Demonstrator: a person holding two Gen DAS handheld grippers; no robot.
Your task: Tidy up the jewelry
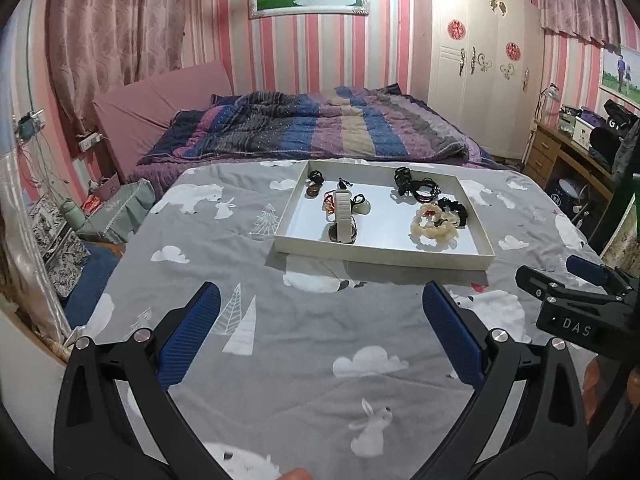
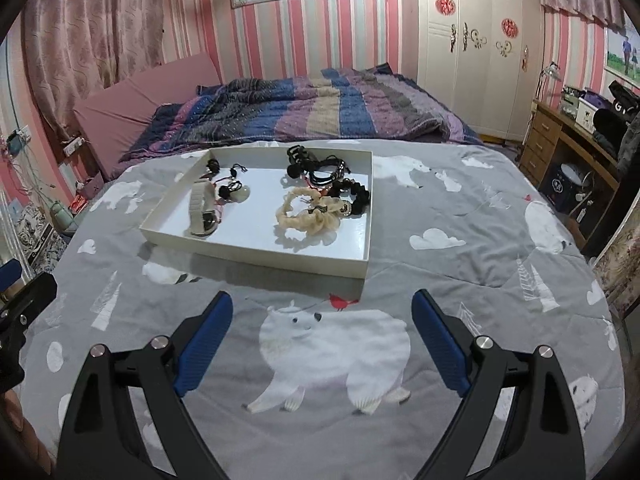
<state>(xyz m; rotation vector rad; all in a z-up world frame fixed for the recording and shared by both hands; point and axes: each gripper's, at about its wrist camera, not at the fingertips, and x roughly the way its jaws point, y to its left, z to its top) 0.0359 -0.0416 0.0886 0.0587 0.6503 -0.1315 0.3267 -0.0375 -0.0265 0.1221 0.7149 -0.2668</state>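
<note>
A: Where is the jewelry now?

B: All of it lies inside the white tray (image 2: 256, 250), which sits on the grey bear-print cover (image 2: 460, 280). On the left side of the tray I see a white watch (image 2: 202, 206) lying along the tray, and small dark pieces near it. On the right side there is a cream scrunchie (image 2: 308, 212), touching a black beaded bracelet (image 2: 356, 196), with a heap of black cords (image 2: 320, 168) behind them.

A: Why in a tray?

B: I think the low walls keep the small pieces from getting lost in the soft cloth. The pieces are mixed together, so the sorting seems not yet done.

A: And the grippers?

B: The left gripper (image 1: 320, 320) and the right gripper (image 2: 322, 328) are both spread wide and hold nothing. They hover over the cover, near the front wall of the tray. Probably they stay wide because the next piece is not chosen.
</note>
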